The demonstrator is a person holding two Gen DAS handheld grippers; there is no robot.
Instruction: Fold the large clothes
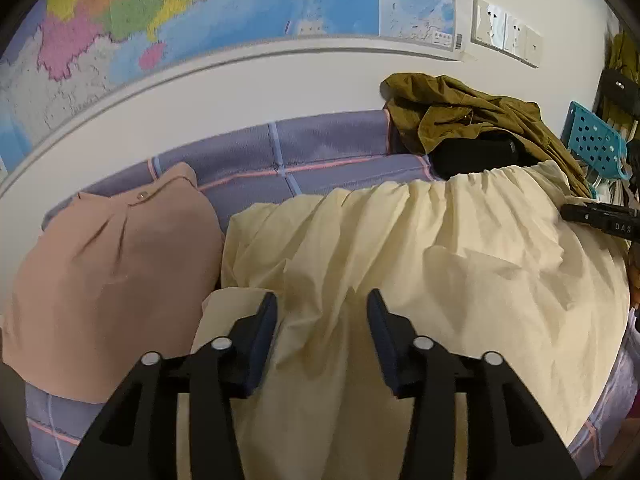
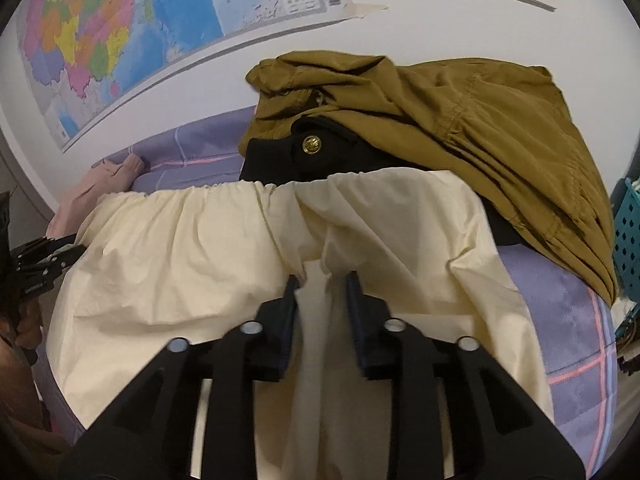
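With both claws spread over the pale yellow cotton garment (image 1: pixel 400 264) beside the olive jacket (image 2: pixel 460 120), keep your left claw (image 1: pixel 322 304) and right claw (image 2: pixel 322 284) level, then pinch its near edge evenly.

You have soft, even indoor light in both views, with no glare. The cream cloth (image 1: pixel 400 264) is brightest and shows only gentle shadows in its folds; a faint shadow lies between the left tool's (image 1: pixel 322 304) fingers. Fisheye distortion bends the map (image 1: pixel 200 8) and wall line into curves, and black vignetting fills the corners. Focus is fair at centre, softer toward the rims.
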